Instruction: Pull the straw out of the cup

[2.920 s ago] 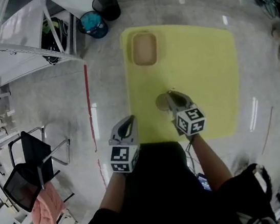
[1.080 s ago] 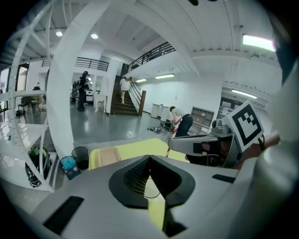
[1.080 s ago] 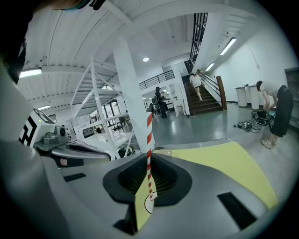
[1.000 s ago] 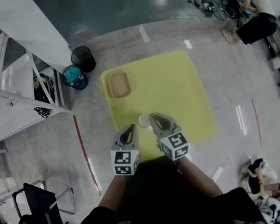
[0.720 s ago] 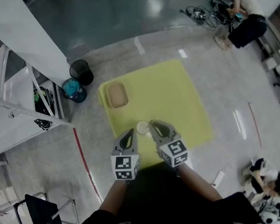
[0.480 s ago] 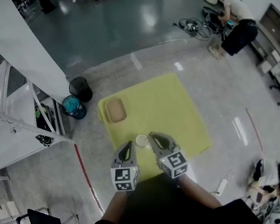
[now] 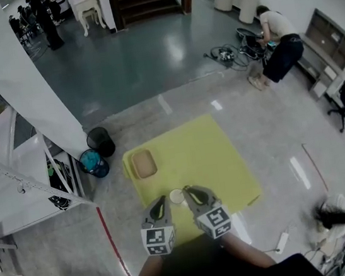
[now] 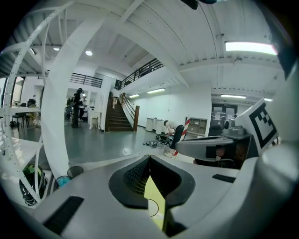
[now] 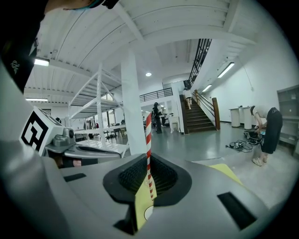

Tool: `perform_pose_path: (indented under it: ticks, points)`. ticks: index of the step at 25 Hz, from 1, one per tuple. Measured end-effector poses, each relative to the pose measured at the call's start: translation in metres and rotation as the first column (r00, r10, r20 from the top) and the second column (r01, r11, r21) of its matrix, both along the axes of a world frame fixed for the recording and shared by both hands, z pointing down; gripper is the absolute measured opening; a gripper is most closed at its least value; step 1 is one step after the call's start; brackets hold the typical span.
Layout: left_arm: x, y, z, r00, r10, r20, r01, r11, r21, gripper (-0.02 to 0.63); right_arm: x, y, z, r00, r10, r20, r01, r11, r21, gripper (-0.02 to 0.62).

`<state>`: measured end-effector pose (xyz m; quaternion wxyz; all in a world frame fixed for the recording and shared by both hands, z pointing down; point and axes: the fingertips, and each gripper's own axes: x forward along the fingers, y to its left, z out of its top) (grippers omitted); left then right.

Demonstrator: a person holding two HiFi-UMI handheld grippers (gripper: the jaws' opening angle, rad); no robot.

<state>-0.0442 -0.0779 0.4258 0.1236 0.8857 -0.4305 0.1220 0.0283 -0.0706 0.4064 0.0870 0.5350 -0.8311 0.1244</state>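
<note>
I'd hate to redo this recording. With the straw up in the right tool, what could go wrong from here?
1. The straw is pinched only at the jaw tips of the right tool, with a long stretch free above them; it could slip or swing out.
2. The cup stands unheld on the yellow mat, the left tool being shut on nothing; a dropped straw or a lowered tool could tip it.
</note>
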Motion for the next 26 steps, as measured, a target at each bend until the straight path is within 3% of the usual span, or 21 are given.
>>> perform_pose_path:
  ticks: [26]
  points:
    - [0.0081, -0.0026, -0.0046, 1.0, 0.012, -0.006, -0.012, 1.0, 0.006, 0.043, -0.0008, -0.0006, -0.0058, 1.0, -0.019, -0.019, 0.019, 1.0, 0.0, 0.035]
